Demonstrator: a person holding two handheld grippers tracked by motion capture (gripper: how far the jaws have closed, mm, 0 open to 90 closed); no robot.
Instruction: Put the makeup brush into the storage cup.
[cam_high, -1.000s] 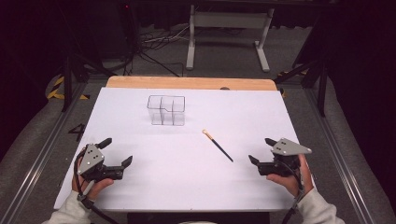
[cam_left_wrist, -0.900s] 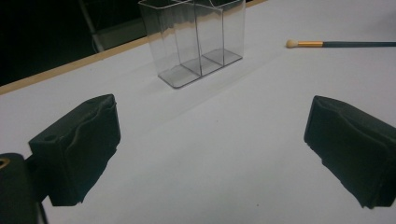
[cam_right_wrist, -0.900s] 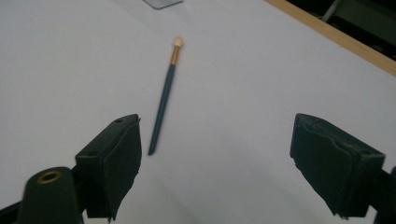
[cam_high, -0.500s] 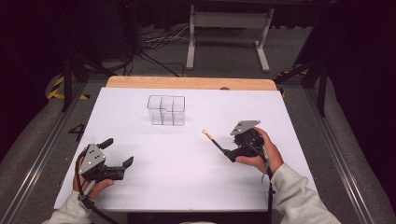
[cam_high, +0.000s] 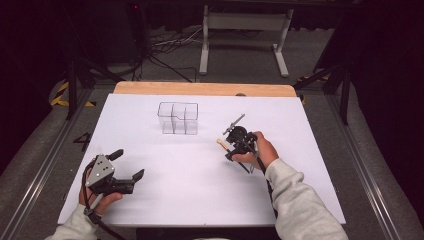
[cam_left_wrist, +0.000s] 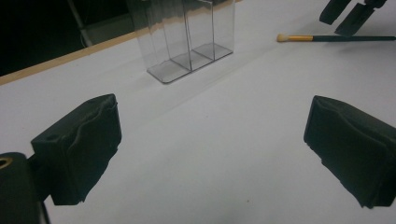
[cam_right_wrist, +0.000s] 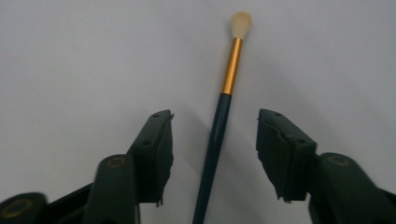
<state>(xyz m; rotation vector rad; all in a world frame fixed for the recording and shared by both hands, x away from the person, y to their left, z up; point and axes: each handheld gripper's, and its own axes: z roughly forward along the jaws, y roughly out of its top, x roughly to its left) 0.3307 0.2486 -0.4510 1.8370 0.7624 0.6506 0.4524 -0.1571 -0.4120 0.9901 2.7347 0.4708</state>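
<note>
A: What is the right tool (cam_right_wrist: 214, 154) doing?

B: It is spread apart and grasps nothing. In the right gripper view its two black jaws stand one on each side of a thin brush (cam_right_wrist: 219, 123), and the dark handle of the brush runs up between them without touching either one.

A: How does the brush lie?

B: It lies flat on the white desk (cam_right_wrist: 70, 60). Ahead of the jaws comes a golden metal band, and then a small pale tip at the far end. The lower end of the handle goes out of that picture at the bottom.

A: And from above?

B: In the high view the right tool (cam_high: 231, 148) is tilted down over the brush (cam_high: 223, 145), and the pale tip sticks out on its left side. The right hand (cam_high: 260, 150) holds it from behind, with a light sleeve (cam_high: 300, 200) after it.

A: What is beyond that tool?

B: Up and to the left of it stands a clear box (cam_high: 178, 118) with compartments, apart from the brush.

A: And the left tool (cam_high: 129, 170)?

B: It is well apart, at the near left of the desk, in the left hand (cam_high: 100, 200). Its jaws are also wide and hold nothing. In the left gripper view, the clear box (cam_left_wrist: 187, 37) is ahead of it, and the brush (cam_left_wrist: 327, 38) is farther to the right.
</note>
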